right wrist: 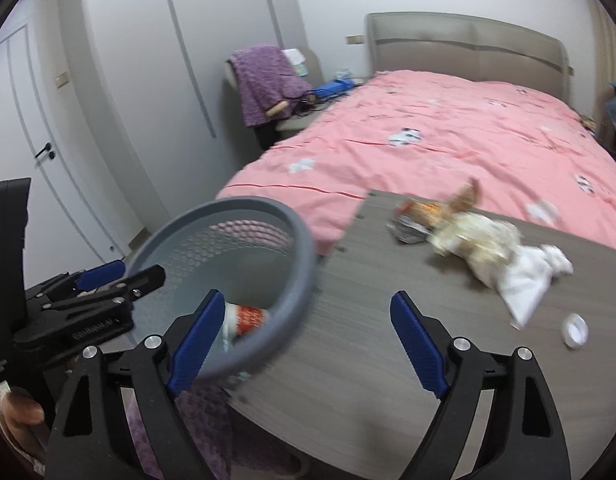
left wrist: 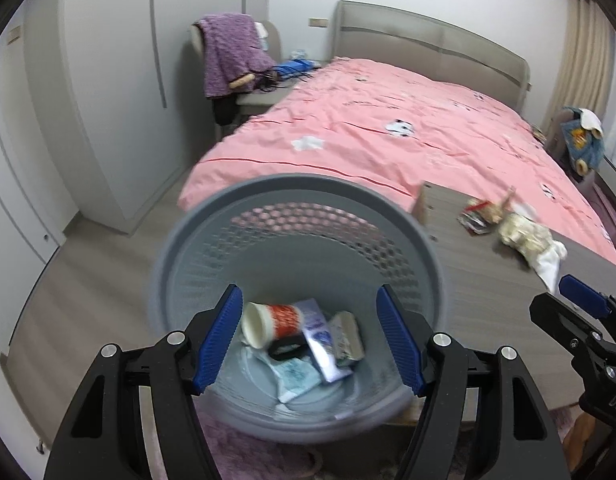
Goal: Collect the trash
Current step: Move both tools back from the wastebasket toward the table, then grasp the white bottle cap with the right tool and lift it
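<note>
A grey perforated waste bin stands beside the wooden table, on the floor by a purple rug. Inside it lie a paper cup with red print, white wrappers and a black item. My left gripper hangs open over the bin's mouth, with nothing between its pads. My right gripper is open over the table's near left edge, next to the bin's rim. Farther along the table lie a crumpled beige wad, a foil wrapper, a white tissue and a small white cap.
A bed with a pink cover runs behind the table. A chair draped with a purple blanket stands by the headboard. Wardrobe doors and a room door line the left wall. A person's hand holds the left gripper.
</note>
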Demonstrator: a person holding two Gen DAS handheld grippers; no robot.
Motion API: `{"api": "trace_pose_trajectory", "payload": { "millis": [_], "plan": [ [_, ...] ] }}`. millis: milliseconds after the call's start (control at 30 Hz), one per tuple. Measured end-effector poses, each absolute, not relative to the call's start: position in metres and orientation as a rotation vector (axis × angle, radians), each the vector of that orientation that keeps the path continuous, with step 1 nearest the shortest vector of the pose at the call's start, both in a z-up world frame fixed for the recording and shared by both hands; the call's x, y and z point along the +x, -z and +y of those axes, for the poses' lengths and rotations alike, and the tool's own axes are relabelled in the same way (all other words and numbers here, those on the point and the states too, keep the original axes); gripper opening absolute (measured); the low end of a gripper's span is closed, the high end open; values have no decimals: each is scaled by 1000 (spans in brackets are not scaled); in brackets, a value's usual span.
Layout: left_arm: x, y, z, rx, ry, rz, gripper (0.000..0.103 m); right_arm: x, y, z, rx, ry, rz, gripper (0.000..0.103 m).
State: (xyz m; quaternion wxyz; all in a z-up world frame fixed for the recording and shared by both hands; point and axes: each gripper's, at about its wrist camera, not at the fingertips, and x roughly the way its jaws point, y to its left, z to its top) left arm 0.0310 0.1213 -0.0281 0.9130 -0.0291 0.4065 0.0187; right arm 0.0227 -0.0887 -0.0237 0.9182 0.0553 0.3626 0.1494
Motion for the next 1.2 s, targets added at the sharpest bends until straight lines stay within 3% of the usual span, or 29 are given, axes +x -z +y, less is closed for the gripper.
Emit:
{"api": "trace_pose_trajectory", "payload": {
  "millis": [500,967,1200],
  "plan": [
    [28,28,24,18,81,826,68,-20,54,-240,227,-8,759,86],
    [62,46,-40,90,122,865,68,24,80,-288,195,67,793,85],
    [85,55,-62,96,144,880,68,50,93,-290,153,91,866,68]
  ]
}}
